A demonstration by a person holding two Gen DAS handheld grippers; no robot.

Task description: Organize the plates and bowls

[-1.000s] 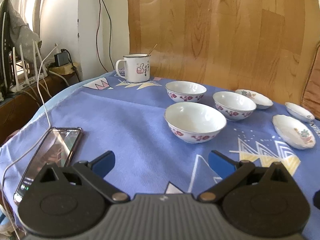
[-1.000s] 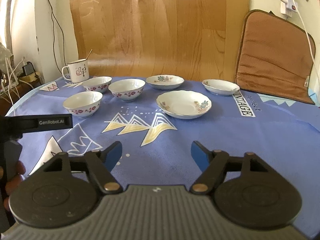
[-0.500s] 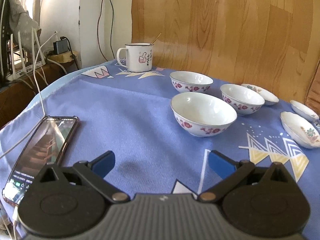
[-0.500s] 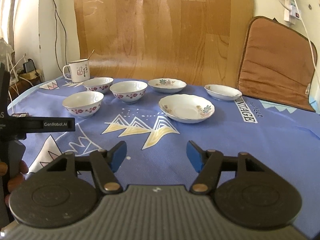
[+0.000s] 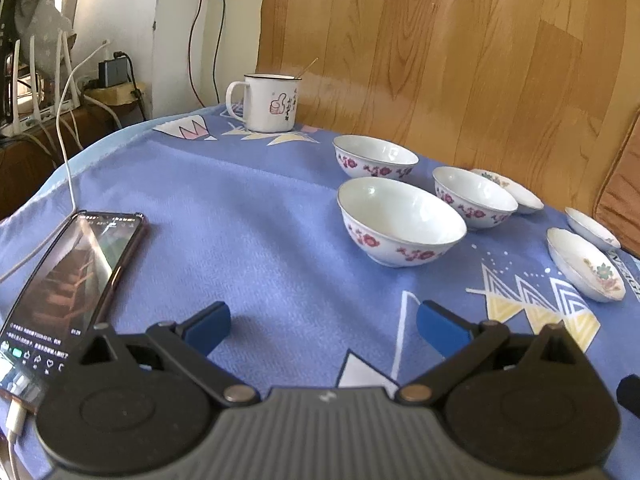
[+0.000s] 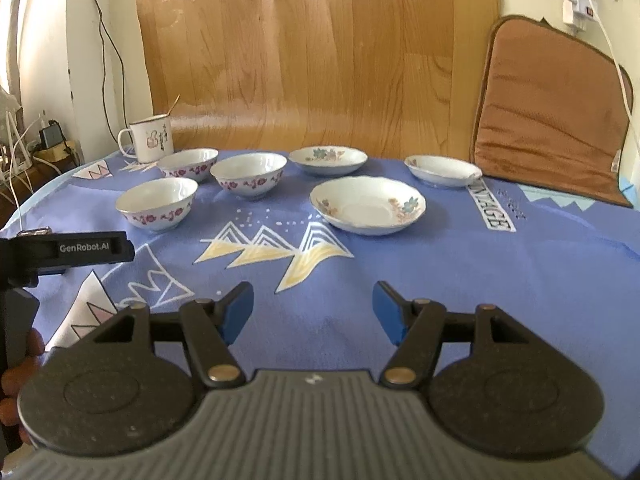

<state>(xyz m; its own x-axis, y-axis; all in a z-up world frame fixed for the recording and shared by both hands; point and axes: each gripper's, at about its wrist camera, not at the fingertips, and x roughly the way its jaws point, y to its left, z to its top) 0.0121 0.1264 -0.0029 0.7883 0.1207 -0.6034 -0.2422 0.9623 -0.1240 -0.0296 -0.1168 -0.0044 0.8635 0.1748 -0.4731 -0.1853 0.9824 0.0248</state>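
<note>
Three white bowls with red flowers stand on the blue tablecloth: the nearest bowl [image 5: 400, 224] [image 6: 157, 204], a second bowl [image 5: 474, 196] [image 6: 249, 174] and a far bowl [image 5: 375, 157] [image 6: 188, 163]. Three shallow flowered plates lie to their right: a large plate [image 6: 368, 204] [image 5: 585, 264], a far plate [image 6: 328, 159] and a right plate [image 6: 442, 170]. My left gripper [image 5: 322, 326] is open and empty, short of the nearest bowl. My right gripper [image 6: 313, 312] is open and empty, in front of the large plate.
A white mug [image 5: 270, 102] with a stick in it stands at the back left. A phone [image 5: 68, 292] on a white cable lies at the left edge. A wooden board [image 6: 320, 52] and a brown cushion [image 6: 548, 120] stand behind the table. The left gripper's body [image 6: 60, 252] shows at left.
My left gripper has moved forward and left, so the nearest bowl looks bigger and further right. My right gripper has narrowed its opening a little and shifted slightly forward.
</note>
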